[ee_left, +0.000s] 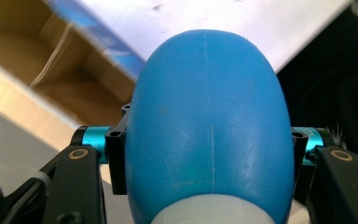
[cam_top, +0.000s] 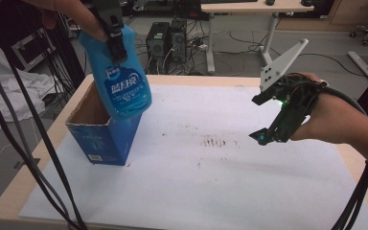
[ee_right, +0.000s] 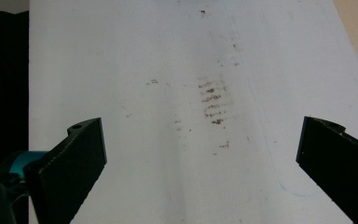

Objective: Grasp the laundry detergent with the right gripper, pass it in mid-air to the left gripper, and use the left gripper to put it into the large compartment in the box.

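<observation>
Firmly between left fingers (ee_left: 116, 163): bottle (ee_left: 209, 130).

A white sheet (cam_top: 211, 182) with brown smudge marks (cam_top: 215, 142) covers the light wooden table (cam_top: 14, 191). Beyond its far edge stand two black computer towers (cam_top: 166, 39).

Black hand-held gripper (cam_top: 266, 117), grey plate (cam_top: 281, 62)

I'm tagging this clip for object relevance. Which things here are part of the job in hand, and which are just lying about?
In the job:
- blue bottle, clamped in the left tool, its base over the box
- open blue cardboard box
- right tool, open, nothing between its jaws, above the table

Lying about:
- brown smudges on the white table cover
- computer towers on the floor behind
</observation>
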`<state>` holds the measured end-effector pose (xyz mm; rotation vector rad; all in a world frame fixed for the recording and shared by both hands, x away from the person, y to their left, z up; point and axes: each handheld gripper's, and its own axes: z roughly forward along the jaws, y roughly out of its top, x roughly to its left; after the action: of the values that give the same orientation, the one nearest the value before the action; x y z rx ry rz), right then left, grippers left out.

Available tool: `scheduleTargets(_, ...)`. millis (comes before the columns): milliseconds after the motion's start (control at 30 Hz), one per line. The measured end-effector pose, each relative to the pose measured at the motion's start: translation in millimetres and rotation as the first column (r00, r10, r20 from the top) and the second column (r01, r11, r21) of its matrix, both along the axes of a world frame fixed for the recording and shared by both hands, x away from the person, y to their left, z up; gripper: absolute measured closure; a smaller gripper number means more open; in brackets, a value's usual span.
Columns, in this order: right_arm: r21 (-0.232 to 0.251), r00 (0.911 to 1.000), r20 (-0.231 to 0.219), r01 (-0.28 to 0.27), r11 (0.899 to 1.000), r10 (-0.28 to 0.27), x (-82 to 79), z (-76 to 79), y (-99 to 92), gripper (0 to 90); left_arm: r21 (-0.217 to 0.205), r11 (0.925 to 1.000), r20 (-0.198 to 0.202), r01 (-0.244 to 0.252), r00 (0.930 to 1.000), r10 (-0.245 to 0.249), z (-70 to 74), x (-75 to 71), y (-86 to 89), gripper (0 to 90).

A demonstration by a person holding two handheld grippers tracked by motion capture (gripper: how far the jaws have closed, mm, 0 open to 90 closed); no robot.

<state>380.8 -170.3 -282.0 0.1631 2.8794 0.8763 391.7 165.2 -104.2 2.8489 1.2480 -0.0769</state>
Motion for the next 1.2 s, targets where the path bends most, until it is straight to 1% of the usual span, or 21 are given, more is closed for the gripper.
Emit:
scheduleTargets(67, -0.005, 1.0, 0.002, 0.001, 1.0, -0.001, -0.3, -0.8, -0.3, 0.8, 0.005, 0.9947, 0.013, -0.103, 0.9947, 0.102, 2.0, 4.2, 11.6, 39.0)
scheduleTargets(133, -0.009, 1.0, 0.001, 0.001, 1.0, -0.001, -0.4, -0.9, -0.6, 0.8, 0.012, 0.9762, 0.012, -0.216, 0.9763, 0.216, 3.4, 8.5, 27.5, 39.0)
scheduleTargets(200, -0.009, 1.0, 0.007, 0.005, 1.0, -0.005, -0.6, -0.5, -1.3, 0.8, 0.015, 0.9604, 0.008, -0.278, 0.9605, 0.278, 2.2, 10.8, 36.2, 38.9)
scheduleTargets(233, -0.009, 1.0, 0.007, 0.005, 1.0, -0.005, -0.6, -0.5, -1.3, 0.8, 0.015, 0.9604, 0.008, -0.278, 0.9605, 0.278, 2.2, 10.8, 36.2, 38.9)
scheduleTargets(267, -0.009, 0.9999, 0.005, 0.011, 1.0, -0.011, 0.0, -0.7, -2.6, 0.8, 0.039, 0.9336, 0.005, -0.356, 0.9343, 0.356, 0.1, 13.7, 46.6, 38.9)
scheduleTargets(300, -0.011, 0.9999, 0.006, 0.011, 1.0, -0.011, 0.3, -0.7, -3.0, 0.8, 0.039, 0.9336, 0.005, -0.356, 0.9343, 0.356, 0.1, 13.7, 46.6, 39.0)
scheduleTargets(333, -0.01, 0.9999, 0.004, 0.015, 1.0, -0.015, 0.6, -1.1, -3.6, 0.8, 0.063, 0.9102, 0.019, -0.409, 0.9124, 0.409, -1.5, 15.2, 53.8, 39.0)
scheduleTargets(367, -0.01, 0.9999, 0.004, 0.015, 1.0, -0.015, 0.6, -1.1, -3.6, 0.8, 0.063, 0.9102, 0.019, -0.409, 0.9124, 0.409, -1.5, 15.2, 53.8, 39.0)
scheduleTargets(400, -0.012, 0.9998, 0.001, 0.018, 1.0, -0.018, 1.2, -2.0, -4.7, 0.8, 0.087, 0.8876, 0.031, -0.452, 0.8918, 0.451, -3.2, 16.9, 60.9, 39.0)
scheduleTargets(433, -0.012, 0.9998, 0.001, 0.018, 1.0, -0.018, 1.2, -2.0, -4.7, 0.8, 0.087, 0.8876, 0.031, -0.452, 0.8918, 0.451, -3.2, 16.9, 60.9, 39.0)
scheduleTargets(467, -0.017, 0.9998, -0.002, 0.02, 1.0, -0.02, 1.4, -2.7, -5.3, 0.8, 0.109, 0.8731, 0.04, -0.475, 0.8797, 0.474, -6.6, 18.6, 66.7, 38.9)
scheduleTargets(500, -0.017, 0.9998, -0.002, 0.02, 1.0, -0.02, 1.4, -2.7, -5.3, 0.8, 0.109, 0.8731, 0.04, -0.475, 0.8797, 0.474, -6.6, 18.6, 66.7, 38.9)
scheduleTargets(533, -0.022, 0.9998, 0.0, 0.02, 1.0, -0.02, 2.0, -3.3, -5.9, 0.8, 0.12, 0.8662, 0.04, -0.485, 0.8741, 0.484, -11.4, 20.4, 71.8, 39.0)
scheduleTargets(700, -0.024, 0.9997, -0.003, 0.024, 0.999, -0.024, 3.4, -4.3, -6.4, 0.8, 0.114, 0.872, 0.015, -0.476, 0.8785, 0.478, -22.5, 25.6, 80.4, 39.0)
scheduleTargets(833, -0.028, 0.9996, -0.005, 0.027, 0.999, -0.027, 5.4, -6.2, -6.4, 0.8, 0.115, 0.8887, 0.002, -0.444, 0.8948, 0.446, -37.0, 31.1, 82.3, 39.0)
scheduleTargets(900, -0.027, 0.9996, -0.005, 0.029, 0.999, -0.029, 5.4, -6.5, -6.5, 0.8, 0.118, 0.8915, 0.0, -0.437, 0.8979, 0.44, -40.9, 32.4, 82.1, 38.9)
scheduleTargets(933, -0.03, 0.9995, -0.005, 0.032, 0.999, -0.032, 5.5, -7.0, -6.8, 0.8, 0.123, 0.9072, -0.011, -0.402, 0.9135, 0.407, -49.1, 35.3, 82.1, 38.9)
scheduleTargets(1067, -0.031, 0.9992, -0.005, 0.04, 0.999, -0.04, 6.3, -8.7, -8.1, 0.8, 0.118, 0.9361, -0.037, -0.331, 0.9406, 0.338, -69.3, 40.0, 81.9, 38.9)
scheduleTargets(1100, -0.031, 0.9991, -0.008, 0.041, 0.999, -0.042, 6.6, -9.3, -8.4, 0.8, 0.118, 0.9361, -0.037, -0.331, 0.9406, 0.338, -69.3, 40.0, 81.9, 38.9)
scheduleTargets(1133, -0.033, 0.999, -0.008, 0.043, 0.999, -0.044, 6.9, -10.0, -8.5, 0.8, 0.116, 0.9483, -0.047, -0.295, 0.9521, 0.302, -80.0, 41.8, 80.8, 38.9)
scheduleTargets(1200, -0.037, 0.9986, -0.015, 0.05, 0.998, -0.051, 6.8, -11.4, -8.4, 0.8, 0.116, 0.9617, -0.049, -0.248, 0.9656, 0.255, -90.5, 43.2, 79.3, 38.9)
